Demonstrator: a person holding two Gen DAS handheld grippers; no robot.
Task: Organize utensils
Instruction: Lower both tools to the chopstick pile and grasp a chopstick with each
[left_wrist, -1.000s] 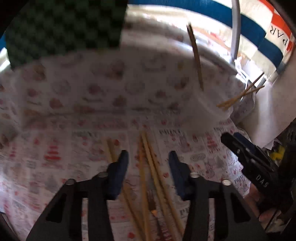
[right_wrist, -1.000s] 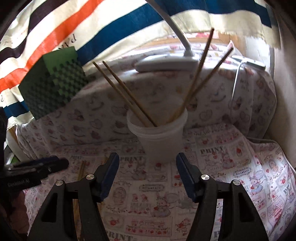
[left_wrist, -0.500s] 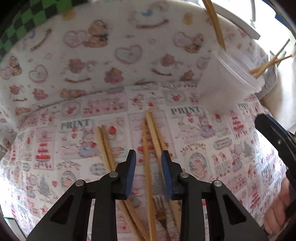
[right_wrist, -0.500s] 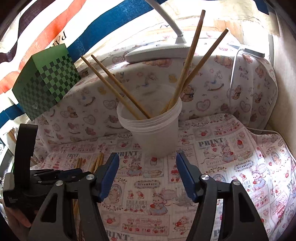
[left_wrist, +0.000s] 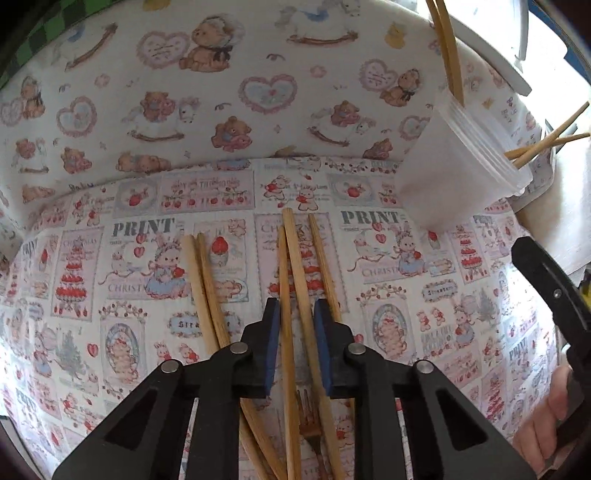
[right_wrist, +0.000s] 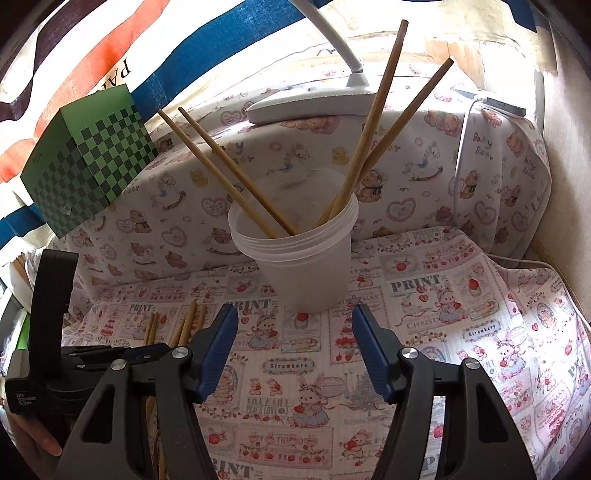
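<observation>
Loose wooden chopsticks (left_wrist: 295, 280) are laid side by side on the printed cloth (left_wrist: 110, 258), and two of them are straddled by the left gripper (left_wrist: 295, 332), whose jaws are closing with a gap to the sticks still seen on either side; a fork (left_wrist: 308, 421) is partly seen among the sticks beneath it. Four more chopsticks (right_wrist: 225, 173) are stood leaning in the translucent plastic cup (right_wrist: 306, 269), placed upright on the cloth just beyond the right gripper (right_wrist: 295, 332), whose jaws are held wide apart with nothing between them. A green checkered box (right_wrist: 88, 158) is seen behind, to the left of the cup.
</observation>
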